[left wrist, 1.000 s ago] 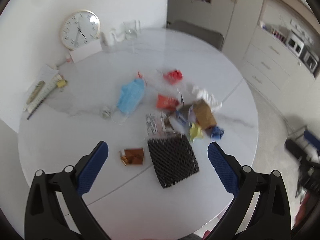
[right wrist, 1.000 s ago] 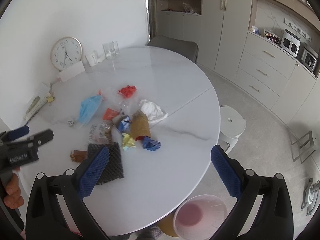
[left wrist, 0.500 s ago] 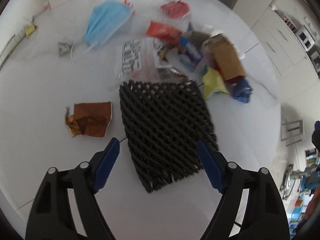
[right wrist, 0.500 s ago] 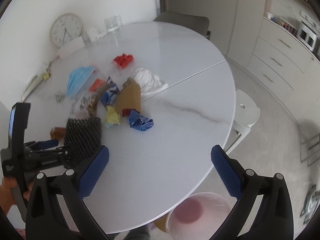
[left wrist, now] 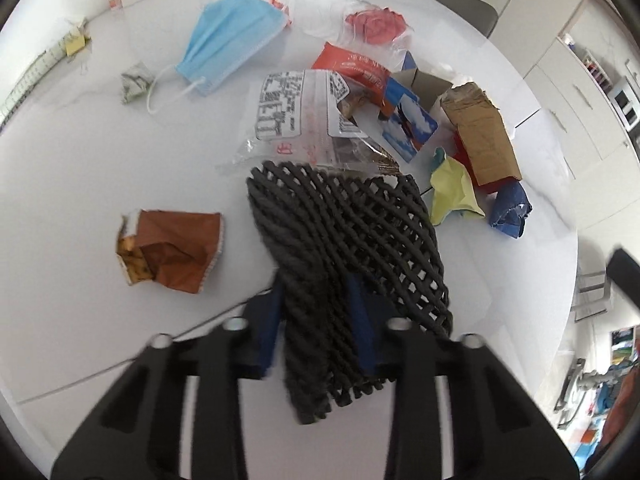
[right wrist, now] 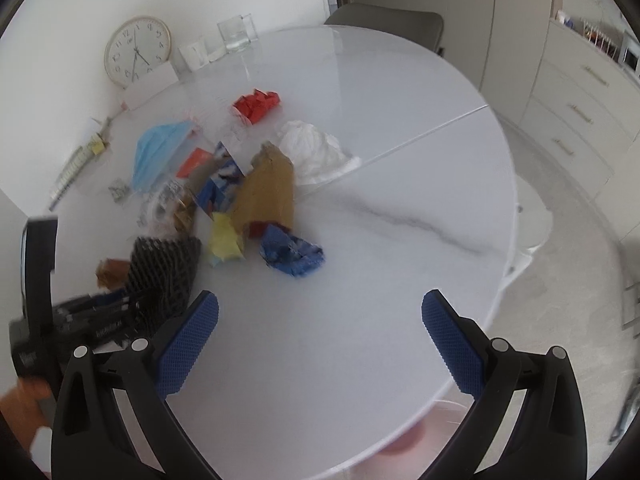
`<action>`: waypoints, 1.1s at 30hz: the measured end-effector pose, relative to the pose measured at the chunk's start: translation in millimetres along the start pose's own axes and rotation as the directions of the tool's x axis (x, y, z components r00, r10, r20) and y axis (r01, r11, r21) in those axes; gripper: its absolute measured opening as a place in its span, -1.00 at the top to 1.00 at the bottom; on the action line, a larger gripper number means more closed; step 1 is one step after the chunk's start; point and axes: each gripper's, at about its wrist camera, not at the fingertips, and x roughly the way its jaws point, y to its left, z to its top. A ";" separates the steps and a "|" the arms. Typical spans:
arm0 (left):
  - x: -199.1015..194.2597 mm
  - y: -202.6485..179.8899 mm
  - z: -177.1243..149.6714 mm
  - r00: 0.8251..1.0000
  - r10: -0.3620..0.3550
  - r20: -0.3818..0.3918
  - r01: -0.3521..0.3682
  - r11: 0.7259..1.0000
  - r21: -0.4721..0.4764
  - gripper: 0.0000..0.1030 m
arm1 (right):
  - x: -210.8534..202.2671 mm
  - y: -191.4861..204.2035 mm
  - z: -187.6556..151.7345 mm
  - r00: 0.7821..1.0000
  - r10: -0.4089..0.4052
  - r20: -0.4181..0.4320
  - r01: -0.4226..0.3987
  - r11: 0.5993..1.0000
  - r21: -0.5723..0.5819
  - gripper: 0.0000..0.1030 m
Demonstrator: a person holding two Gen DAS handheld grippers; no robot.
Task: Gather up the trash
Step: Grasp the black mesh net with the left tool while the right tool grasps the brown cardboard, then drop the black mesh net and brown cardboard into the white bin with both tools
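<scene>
The left gripper point(left wrist: 316, 300) has just been closing and now pinches the near edge of the black net point(left wrist: 352, 248), which bunches up between its 2 blue pads; the rest of the net lies on the white round table point(left wrist: 100, 160). Just left of the net lies a brown wrapper point(left wrist: 172, 252), apart from it. Beyond the net sits a clear bag point(left wrist: 300, 116) with printed labels, its near edge touching the net. Farther back are a blue mask point(left wrist: 228, 44), a red wrapper point(left wrist: 352, 66) and a red crumple point(left wrist: 374, 26). To the right lie a blue card point(left wrist: 408, 124), a cardboard piece point(left wrist: 484, 136), a yellow paper point(left wrist: 452, 192) and a blue crumple point(left wrist: 510, 210), all close together. The right gripper point(right wrist: 320, 312) hangs over bare tabletop near the table's edge, its jaws wide apart with nothing between them. In its view a white tissue point(right wrist: 316, 152) lies beyond the cardboard, and a clock point(right wrist: 136, 50) leans on the wall.
</scene>
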 end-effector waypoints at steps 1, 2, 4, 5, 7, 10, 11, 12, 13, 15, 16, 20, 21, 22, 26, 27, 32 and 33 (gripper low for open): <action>0.4 3.0 4.1 1.000 -0.004 0.003 0.004 1.000 0.008 0.74 | 4.8 1.4 5.6 1.000 0.006 -0.006 -0.006 1.000 0.002 -0.96; -1.6 5.4 9.0 1.000 -0.012 0.003 0.012 1.000 0.017 0.75 | 13.2 4.1 15.5 1.000 0.013 -0.015 -0.013 1.000 0.006 -0.93; -7.4 6.3 9.4 1.000 -0.009 0.016 0.008 0.999 0.036 0.76 | 27.2 8.9 31.8 0.999 0.031 -0.027 -0.030 0.999 0.012 -0.76; -11.5 6.9 9.4 1.000 -0.010 0.024 0.009 0.999 0.050 0.76 | 35.3 11.2 40.1 0.999 0.039 -0.036 -0.038 0.999 0.024 -0.72; -19.7 10.4 10.7 0.999 -0.018 0.032 0.016 0.997 0.071 0.76 | 58.6 17.4 59.8 0.997 0.057 -0.060 -0.054 0.997 0.051 -0.62; -32.0 18.9 13.4 0.998 -0.036 0.045 0.030 0.993 0.114 0.76 | 85.4 24.6 75.4 0.995 0.015 -0.102 -0.010 0.999 0.051 -0.59; -35.3 21.8 15.6 0.998 -0.044 0.050 0.037 0.991 0.131 0.76 | 95.9 25.6 78.9 0.992 -0.007 -0.122 0.015 0.998 0.057 -0.58; -38.9 23.8 17.9 0.997 -0.054 0.056 0.045 0.989 0.144 0.76 | 103.3 25.8 80.9 0.990 -0.023 -0.140 0.033 0.997 0.067 -0.57; -41.3 24.7 17.8 0.996 -0.059 0.060 0.050 0.987 0.151 0.76 | 109.9 25.2 82.2 0.987 -0.024 -0.157 0.038 0.996 0.084 -0.55; -53.2 32.3 19.2 0.995 -0.076 0.068 0.063 0.982 0.178 0.76 | 117.6 22.9 81.9 0.985 -0.005 -0.175 0.027 0.992 0.123 -0.35; -56.7 34.6 22.4 0.994 -0.080 0.073 0.065 0.980 0.189 0.76 | 120.5 22.2 80.8 0.982 0.001 -0.187 0.025 0.990 0.139 -0.17; -75.2 45.6 19.6 0.991 -0.101 0.086 0.079 0.970 0.229 0.76 | 122.0 17.4 75.5 0.981 0.057 -0.184 -0.013 0.973 0.229 0.25; -77.6 47.1 21.1 0.991 -0.100 0.093 0.075 0.967 0.243 0.76 | 120.2 15.1 74.4 0.982 0.067 -0.175 -0.021 0.967 0.253 0.32; -81.4 47.8 22.1 0.990 -0.103 0.101 0.073 0.963 0.260 0.76 | 116.9 14.0 73.7 0.984 0.075 -0.165 -0.027 0.962 0.273 0.40; -93.6 46.6 25.9 0.984 -0.151 0.097 0.116 0.947 0.301 0.76 | 93.1 10.1 73.8 0.988 0.109 -0.109 -0.067 0.941 0.331 0.42; -97.5 44.2 25.8 0.981 -0.166 0.096 0.128 0.940 0.316 0.76 | 80.5 10.6 72.9 0.990 0.111 -0.086 -0.076 0.939 0.335 0.42; -121.6 13.6 24.9 0.961 -0.254 0.107 0.184 0.881 0.436 0.76 | 16.6 1.3 65.5 0.994 0.108 0.035 -0.113 0.918 0.380 0.42; -124.5 7.6 24.9 0.956 -0.276 0.099 0.204 0.871 0.447 0.76 | 6.1 -0.7 63.8 0.994 0.100 0.053 -0.113 0.918 0.380 0.42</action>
